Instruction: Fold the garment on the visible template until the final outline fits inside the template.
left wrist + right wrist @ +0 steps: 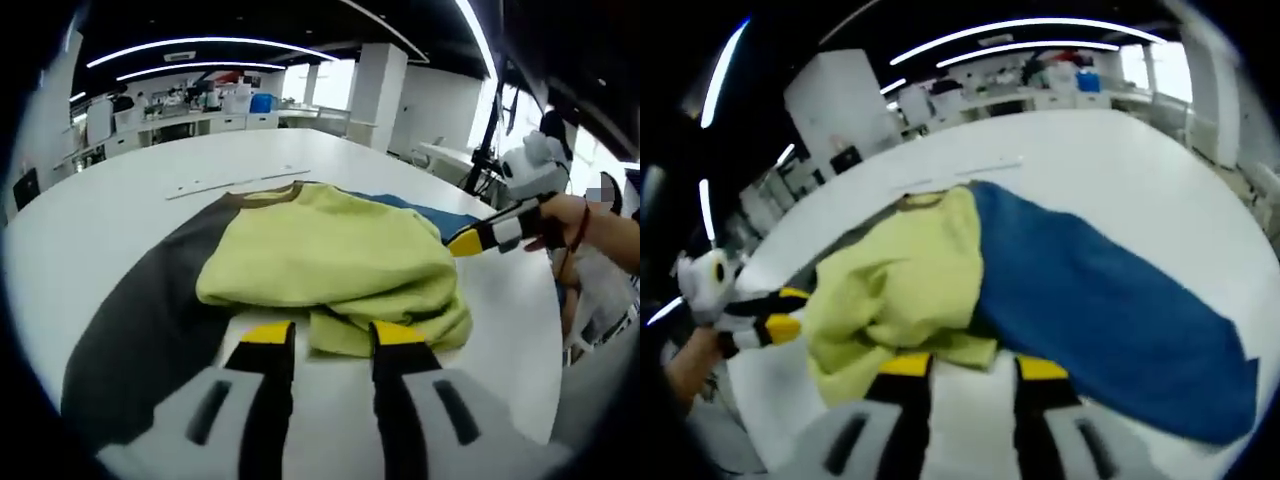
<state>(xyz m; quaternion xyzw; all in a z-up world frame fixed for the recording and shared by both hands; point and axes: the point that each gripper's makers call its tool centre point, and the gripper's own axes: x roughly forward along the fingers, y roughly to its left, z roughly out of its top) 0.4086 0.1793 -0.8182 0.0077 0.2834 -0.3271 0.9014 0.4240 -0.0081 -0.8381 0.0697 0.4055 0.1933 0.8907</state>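
Garment [330, 260]: yellow-green, bunched in a folded heap on the template, a dark-grey panel [150, 320] and a blue panel [1110, 300] laid flat mid-tabletop [110, 200]. Left gripper [332, 338] jaws apart, empty, tips just at the heap's near edge. Right gripper [972, 366] jaws apart, empty, tips at the garment's folded edge where it meets the blue panel.
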